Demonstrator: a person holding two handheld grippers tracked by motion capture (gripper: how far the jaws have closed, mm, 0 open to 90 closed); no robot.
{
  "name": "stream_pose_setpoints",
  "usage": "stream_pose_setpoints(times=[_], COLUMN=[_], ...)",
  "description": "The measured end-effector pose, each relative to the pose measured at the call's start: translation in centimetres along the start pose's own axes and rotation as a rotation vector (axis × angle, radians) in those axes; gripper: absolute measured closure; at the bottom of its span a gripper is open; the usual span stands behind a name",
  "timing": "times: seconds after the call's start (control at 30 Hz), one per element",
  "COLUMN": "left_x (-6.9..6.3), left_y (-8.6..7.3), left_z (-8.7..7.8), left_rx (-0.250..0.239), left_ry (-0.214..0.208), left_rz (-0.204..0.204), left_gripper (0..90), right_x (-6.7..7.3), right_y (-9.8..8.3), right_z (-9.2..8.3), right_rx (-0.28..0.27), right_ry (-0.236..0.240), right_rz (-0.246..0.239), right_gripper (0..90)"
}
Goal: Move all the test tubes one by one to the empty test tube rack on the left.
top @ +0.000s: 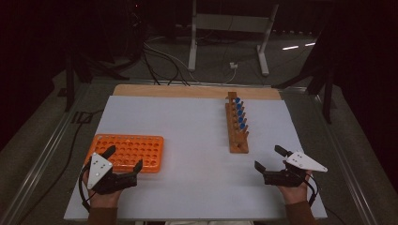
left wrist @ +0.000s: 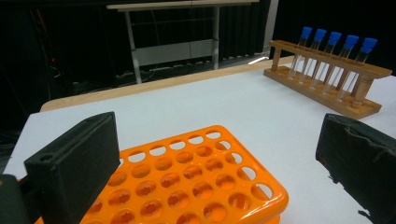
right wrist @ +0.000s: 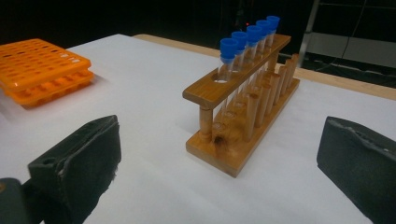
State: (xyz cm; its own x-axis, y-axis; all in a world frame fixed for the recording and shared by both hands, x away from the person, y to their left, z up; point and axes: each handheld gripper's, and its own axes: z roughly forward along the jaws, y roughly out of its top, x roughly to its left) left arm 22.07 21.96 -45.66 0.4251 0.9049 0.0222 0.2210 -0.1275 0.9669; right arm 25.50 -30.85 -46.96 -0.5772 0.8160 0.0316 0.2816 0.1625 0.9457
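While hovering low over white surface [top: 197, 140]: left gripper [top: 123, 159] jaws apart, empty, over near edge of orange rack [top: 126, 152]; right gripper [top: 271, 158] jaws apart, empty, near wooden rack [top: 237, 129] holding blue-capped tubes [top: 240, 115].

The tray [top: 126, 152] lay on the counter [top: 187, 140] just ahead of my left fingers [top: 126, 158]; the rack [top: 237, 127] of tubes [top: 239, 112] stood beyond my right fingers [top: 269, 158].

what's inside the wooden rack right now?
The wooden rack holds five clear tubes with blue caps standing upright in its top holes. The hole nearest the right gripper is empty. The tubes' contents can't be made out.
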Motion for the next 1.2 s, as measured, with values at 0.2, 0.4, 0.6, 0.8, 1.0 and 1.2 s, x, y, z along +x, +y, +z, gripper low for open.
stream_pose_setpoints(times=[0.2, 0.4, 0.6, 0.8, 1.0, 1.2], left_x=[0.1, 0.1, -0.1, -0.1, -0.3, -0.2], left_y=[0.1, 0.1, -0.2, -0.1, -0.1, -0.2], left_z=[-0.1, 0.0, 0.3, 0.2, 0.1, 0.2], left_rx=[-0.007, 0.0, 0.019, 0.002, 0.007, 0.002], left_ry=[0.015, 0.019, 0.027, 0.031, 0.033, 0.033], left_rz=[-0.006, 0.002, 0.008, -0.01, -0.001, -0.017], left_gripper=[0.8, 0.8, 0.8, 0.8, 0.8, 0.8], right_x=[0.1, 0.2, 0.3, 0.4, 0.0, -0.7], right_y=[-0.1, 0.4, 1.4, 2.8, 4.2, 5.3], right_z=[0.0, 0.0, 0.2, 1.3, 2.6, 4.5], right_rx=[0.01, 0.003, -0.002, 0.004, -0.004, -0.004], right_ry=[0.012, 0.022, 0.053, 0.057, 0.063, 0.074], right_rz=[0.002, 0.015, 0.041, 0.032, 0.014, 0.017], right_gripper=[0.0, 0.1, 0.1, 2.3, 3.5, 5.9])
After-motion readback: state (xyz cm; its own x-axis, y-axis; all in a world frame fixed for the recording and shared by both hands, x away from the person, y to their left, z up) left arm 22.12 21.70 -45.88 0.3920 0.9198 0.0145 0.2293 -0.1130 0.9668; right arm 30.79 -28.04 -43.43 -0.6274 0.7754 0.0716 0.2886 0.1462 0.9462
